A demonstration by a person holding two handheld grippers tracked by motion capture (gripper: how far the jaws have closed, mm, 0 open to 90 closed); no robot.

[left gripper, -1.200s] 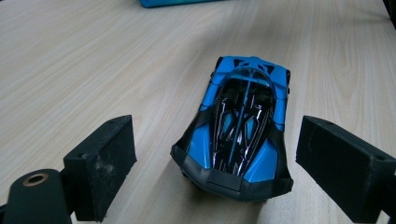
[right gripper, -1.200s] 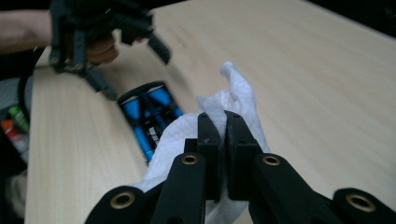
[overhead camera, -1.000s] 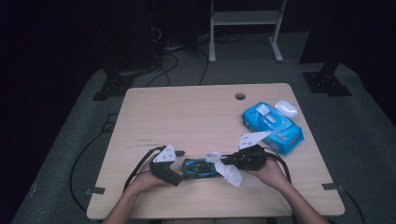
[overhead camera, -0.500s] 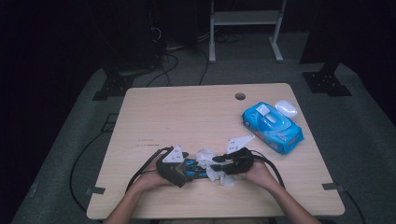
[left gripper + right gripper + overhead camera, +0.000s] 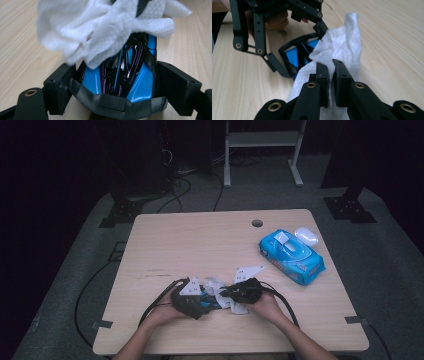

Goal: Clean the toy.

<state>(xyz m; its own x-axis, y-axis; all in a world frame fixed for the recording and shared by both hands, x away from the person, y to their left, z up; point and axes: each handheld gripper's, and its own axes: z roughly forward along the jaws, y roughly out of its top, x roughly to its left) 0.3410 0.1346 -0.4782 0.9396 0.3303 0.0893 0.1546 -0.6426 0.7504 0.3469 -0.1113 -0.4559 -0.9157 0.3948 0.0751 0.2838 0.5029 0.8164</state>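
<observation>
1. Two tools meet at the near edge of the surface (image 5: 165, 240). The left tool (image 5: 117, 100) clamps the toy car (image 5: 125, 77) from both sides, probably to keep it steady for wiping; its jaws have just been closing on the car.
2. The car is glossy blue and black with thin pink lines, and lies on the surface between the tools.
3. The right tool (image 5: 331, 72) is closed on a crumpled white wipe (image 5: 344, 42), which rests over the car.
4. Far right lies a blue wipes pack (image 5: 291, 255).
</observation>
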